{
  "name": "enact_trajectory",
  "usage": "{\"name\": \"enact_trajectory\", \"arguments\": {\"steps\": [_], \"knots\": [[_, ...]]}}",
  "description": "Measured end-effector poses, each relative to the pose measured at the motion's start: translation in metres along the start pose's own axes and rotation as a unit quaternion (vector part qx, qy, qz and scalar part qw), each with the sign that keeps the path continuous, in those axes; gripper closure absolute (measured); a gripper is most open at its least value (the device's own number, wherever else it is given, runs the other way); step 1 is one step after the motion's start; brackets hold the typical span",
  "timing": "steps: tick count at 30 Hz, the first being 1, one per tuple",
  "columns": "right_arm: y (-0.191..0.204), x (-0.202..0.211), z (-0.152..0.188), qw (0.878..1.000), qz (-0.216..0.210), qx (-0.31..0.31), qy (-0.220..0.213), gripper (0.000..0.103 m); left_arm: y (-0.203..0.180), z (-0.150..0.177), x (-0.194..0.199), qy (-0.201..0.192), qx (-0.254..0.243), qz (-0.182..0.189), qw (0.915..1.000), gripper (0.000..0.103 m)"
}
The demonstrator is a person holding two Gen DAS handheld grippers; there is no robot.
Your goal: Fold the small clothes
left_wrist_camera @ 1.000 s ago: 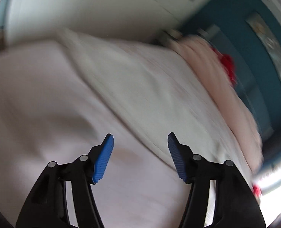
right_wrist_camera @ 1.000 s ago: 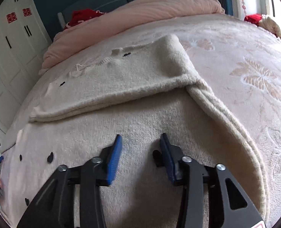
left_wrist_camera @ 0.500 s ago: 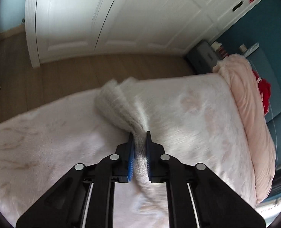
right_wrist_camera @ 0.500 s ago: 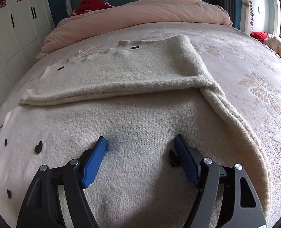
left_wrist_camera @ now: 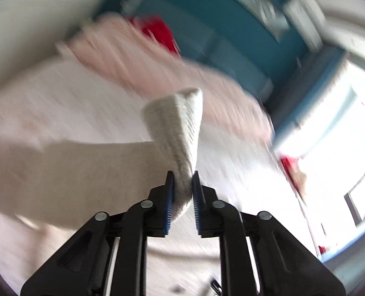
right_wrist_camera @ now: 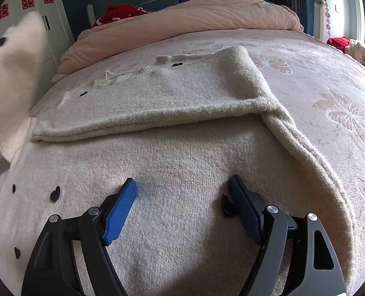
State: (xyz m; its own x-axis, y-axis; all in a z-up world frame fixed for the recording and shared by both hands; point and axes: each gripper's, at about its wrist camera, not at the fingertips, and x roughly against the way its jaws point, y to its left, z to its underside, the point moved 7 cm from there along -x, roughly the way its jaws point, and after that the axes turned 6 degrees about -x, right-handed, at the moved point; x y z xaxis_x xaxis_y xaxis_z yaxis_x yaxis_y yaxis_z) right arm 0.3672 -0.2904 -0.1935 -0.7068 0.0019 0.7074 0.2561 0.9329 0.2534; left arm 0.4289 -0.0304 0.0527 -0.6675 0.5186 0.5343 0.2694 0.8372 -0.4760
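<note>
A cream knitted sweater [right_wrist_camera: 182, 153] with small black hearts lies spread on the bed, one sleeve [right_wrist_camera: 157, 103] folded across its body. My left gripper [left_wrist_camera: 183, 182] is shut on the cuff of the other sleeve [left_wrist_camera: 177, 128] and holds it up off the bed; the view is blurred by motion. That lifted sleeve also shows at the left edge of the right wrist view [right_wrist_camera: 17, 79]. My right gripper [right_wrist_camera: 182, 192] is open and rests on the sweater's body, holding nothing.
The bed has a pale flowered cover [right_wrist_camera: 330, 93]. A pink duvet [right_wrist_camera: 182, 24] and red cloth [right_wrist_camera: 118, 12] lie at the headboard end. White wardrobe doors [right_wrist_camera: 22, 2] stand left. A red item [right_wrist_camera: 337, 42] lies near the window.
My left gripper closed on the sleeve cuff, lifted it and swung it toward the bed's middle. My right gripper opened wide and stayed on the sweater body.
</note>
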Motion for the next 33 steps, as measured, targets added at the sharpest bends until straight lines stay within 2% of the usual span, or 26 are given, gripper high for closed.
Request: {"name": "enact_trajectory", "arguments": {"steps": [1, 3, 4, 6, 9, 12, 15, 16, 18, 19, 22, 24, 25, 26, 30, 32, 33], "knots": [[0.000, 0.000, 0.000, 1.000, -0.004, -0.002, 0.000, 0.027, -0.013, 0.024, -0.024, 0.030, -0.007, -0.003, 0.9995, 0.062], [0.000, 0.000, -0.001, 1.000, -0.012, -0.006, 0.001, 0.026, -0.023, 0.077, -0.064, 0.079, -0.018, -0.042, 0.9958, 0.045], [0.000, 0.000, -0.001, 1.000, -0.016, -0.008, 0.002, 0.025, -0.021, 0.104, -0.076, 0.092, -0.011, -0.054, 0.9942, 0.045], [-0.001, 0.001, -0.001, 1.000, -0.028, -0.014, 0.002, 0.024, -0.012, 0.134, -0.080, 0.107, 0.021, -0.057, 0.9924, 0.045], [0.000, 0.006, -0.004, 0.999, -0.042, -0.024, 0.001, 0.024, 0.028, 0.162, -0.059, 0.101, 0.097, -0.065, 0.9880, 0.043], [0.001, 0.022, -0.020, 0.997, -0.060, -0.042, -0.024, 0.024, 0.073, 0.154, -0.025, 0.064, 0.130, -0.089, 0.9854, 0.041], [0.016, 0.022, -0.057, 0.993, -0.095, -0.064, -0.030, 0.023, 0.120, 0.134, -0.005, 0.036, 0.159, -0.106, 0.9808, 0.038], [0.024, 0.014, -0.069, 0.993, -0.102, -0.062, -0.019, 0.022, 0.130, 0.134, 0.001, 0.031, 0.174, -0.107, 0.9784, 0.038], [0.042, -0.016, -0.084, 0.991, -0.111, -0.066, 0.036, 0.022, 0.164, 0.126, 0.004, 0.014, 0.232, -0.100, 0.9675, 0.038], [0.049, -0.031, -0.088, 0.990, -0.110, -0.072, 0.058, 0.022, 0.178, 0.124, 0.006, 0.004, 0.261, -0.095, 0.9607, 0.038], [0.061, -0.064, -0.087, 0.987, -0.090, -0.089, 0.096, 0.022, 0.196, 0.112, 0.001, -0.019, 0.308, -0.071, 0.9485, 0.038], [0.067, -0.071, -0.084, 0.989, -0.075, -0.095, 0.090, 0.030, 0.203, 0.109, 0.000, -0.027, 0.328, -0.056, 0.9425, 0.038], [0.074, -0.072, -0.084, 0.989, -0.078, -0.087, 0.087, 0.059, 0.206, 0.109, -0.002, -0.030, 0.338, -0.052, 0.9391, 0.039], [0.080, -0.074, -0.082, 0.988, -0.084, -0.081, 0.099, 0.086, 0.211, 0.106, -0.004, -0.041, 0.361, -0.041, 0.9306, 0.040], [0.084, -0.074, -0.097, 0.987, -0.093, -0.084, 0.096, 0.089, 0.230, 0.103, 0.009, -0.088, 0.431, -0.008, 0.8982, 0.042], [0.086, -0.067, -0.110, 0.984, -0.116, -0.102, 0.092, 0.090, 0.236, 0.105, 0.004, -0.082, 0.447, -0.005, 0.8906, 0.059], [0.088, -0.062, -0.117, 0.983, -0.123, -0.103, 0.089, 0.090, 0.240, 0.106, 0.002, -0.076, 0.456, -0.003, 0.8866, 0.076]]}}
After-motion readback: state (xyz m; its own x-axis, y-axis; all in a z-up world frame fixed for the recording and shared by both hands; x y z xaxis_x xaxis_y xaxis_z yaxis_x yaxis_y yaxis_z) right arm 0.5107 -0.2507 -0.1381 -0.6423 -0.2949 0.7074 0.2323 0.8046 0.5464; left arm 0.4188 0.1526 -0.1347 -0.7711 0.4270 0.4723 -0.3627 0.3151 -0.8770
